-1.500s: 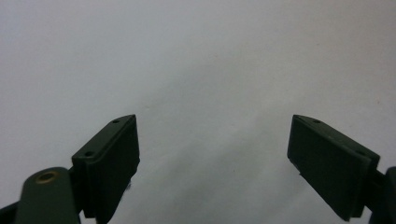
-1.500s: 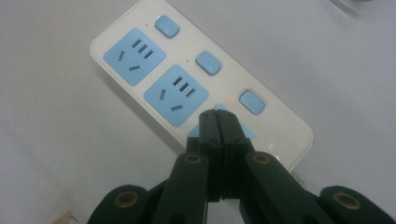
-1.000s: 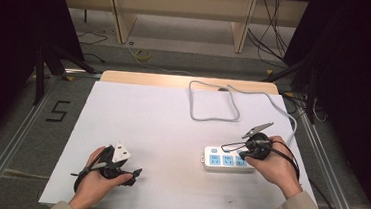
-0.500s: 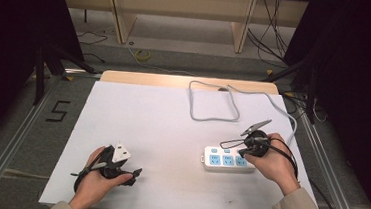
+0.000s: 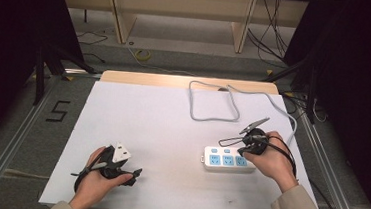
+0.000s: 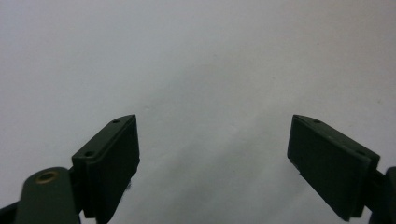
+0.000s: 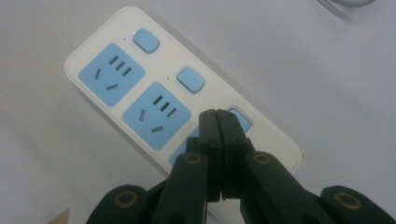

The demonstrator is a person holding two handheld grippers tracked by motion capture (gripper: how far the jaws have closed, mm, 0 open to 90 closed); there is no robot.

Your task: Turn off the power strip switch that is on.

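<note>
Pressing its jaws fully together, your right gripper points down at the white power strip, its tips over the third blue switch (touching or just above, I cannot tell). The strip lies near the table's right edge. Your left gripper rests front-left, jaws wide, holding nothing.

In the right gripper view, the closed jaws of the right gripper covered most of the third socket of the power strip and part of the switch at its 1 o'clock. The grey cable was cut off by the top edge at 1 o'clock. Whether the jaws touched the switch could not be told.
</note>
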